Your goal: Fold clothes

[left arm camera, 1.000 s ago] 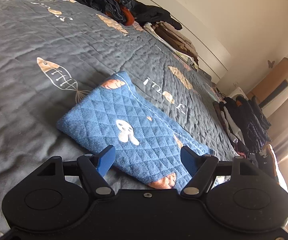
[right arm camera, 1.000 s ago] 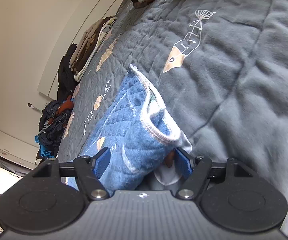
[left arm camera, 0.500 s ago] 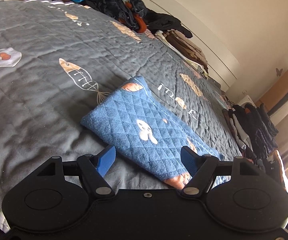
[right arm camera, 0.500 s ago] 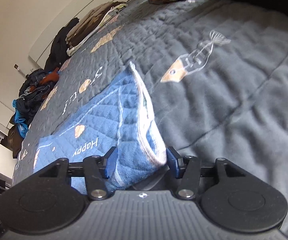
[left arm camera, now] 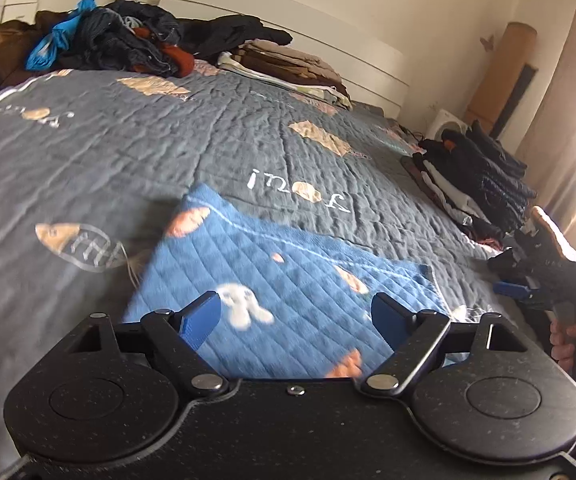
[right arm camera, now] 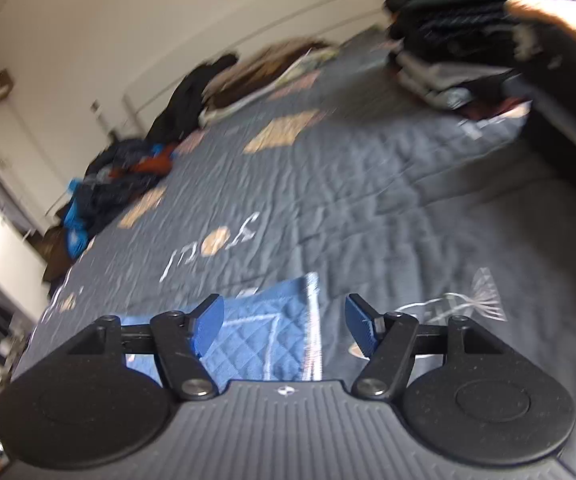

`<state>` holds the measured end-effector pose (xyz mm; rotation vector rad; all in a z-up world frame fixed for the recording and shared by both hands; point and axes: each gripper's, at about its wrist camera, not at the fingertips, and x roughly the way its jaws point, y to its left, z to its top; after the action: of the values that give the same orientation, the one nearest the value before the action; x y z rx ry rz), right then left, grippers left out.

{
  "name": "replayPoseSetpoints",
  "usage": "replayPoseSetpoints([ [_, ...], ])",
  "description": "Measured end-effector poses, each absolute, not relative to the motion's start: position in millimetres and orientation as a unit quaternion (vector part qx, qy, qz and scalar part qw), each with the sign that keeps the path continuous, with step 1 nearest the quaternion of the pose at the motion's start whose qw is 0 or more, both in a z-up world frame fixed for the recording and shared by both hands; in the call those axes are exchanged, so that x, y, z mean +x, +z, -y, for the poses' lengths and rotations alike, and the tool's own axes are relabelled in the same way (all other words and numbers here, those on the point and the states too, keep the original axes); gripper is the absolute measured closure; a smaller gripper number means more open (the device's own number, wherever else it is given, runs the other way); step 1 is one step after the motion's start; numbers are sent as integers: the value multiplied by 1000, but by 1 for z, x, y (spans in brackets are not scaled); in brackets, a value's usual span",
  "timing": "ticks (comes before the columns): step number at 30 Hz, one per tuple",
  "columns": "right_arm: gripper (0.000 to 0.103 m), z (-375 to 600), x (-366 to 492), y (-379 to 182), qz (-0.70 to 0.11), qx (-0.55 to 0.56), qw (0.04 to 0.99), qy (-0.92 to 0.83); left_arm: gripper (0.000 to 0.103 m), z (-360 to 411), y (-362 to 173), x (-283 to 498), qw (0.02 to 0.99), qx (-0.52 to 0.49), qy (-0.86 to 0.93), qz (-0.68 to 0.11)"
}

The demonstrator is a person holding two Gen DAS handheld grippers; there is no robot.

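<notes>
While lying flat on the grey quilted bedspread [left arm camera: 135, 148], folded into a compact rectangle, the blue quilted garment [left arm camera: 288, 280] looks finished as far as folding goes. Sits on the near part of the bed, just this side of the stitched lettering [left arm camera: 300, 192]. Shows a squared corner and white piping in the right wrist view, with no loose sleeve or flap sticking out. Hovering over the garment's near edge, left gripper [left arm camera: 296, 316]: jaws wide and opening, cloth seen below and between them, pads not pressing on it, nothing held. Over the garment's right-hand corner, right gripper [right arm camera: 283, 324]: jaws apart and opening too, blue cloth visible in the gap but clear of both pads, nothing gripped. Beyond the garment to its right, a neat dark folded stack [left arm camera: 476, 176] at the bed's edge; beyond it toward the headboard, a second folded pile of brown and beige [left arm camera: 292, 64]. Further left of that pile, an unsorted heap of dark, blue and orange clothes [left arm camera: 119, 40], probably still to be folded. Judged from this: one more item done, likely due for the stack next, and a good share of the heap left.
</notes>
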<state>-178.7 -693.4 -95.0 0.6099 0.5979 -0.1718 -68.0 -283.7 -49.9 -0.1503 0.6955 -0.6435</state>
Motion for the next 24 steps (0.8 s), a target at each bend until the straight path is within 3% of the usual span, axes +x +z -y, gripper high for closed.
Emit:
replayPoseSetpoints([
  [7, 36, 705, -124, -132, -354, 282, 890, -54, 22, 281, -62, 29, 880, -12, -297, -370],
  [24, 36, 708, -106, -139, -339, 297, 892, -42, 23, 298, -139, 153, 763, -51, -417, -492],
])
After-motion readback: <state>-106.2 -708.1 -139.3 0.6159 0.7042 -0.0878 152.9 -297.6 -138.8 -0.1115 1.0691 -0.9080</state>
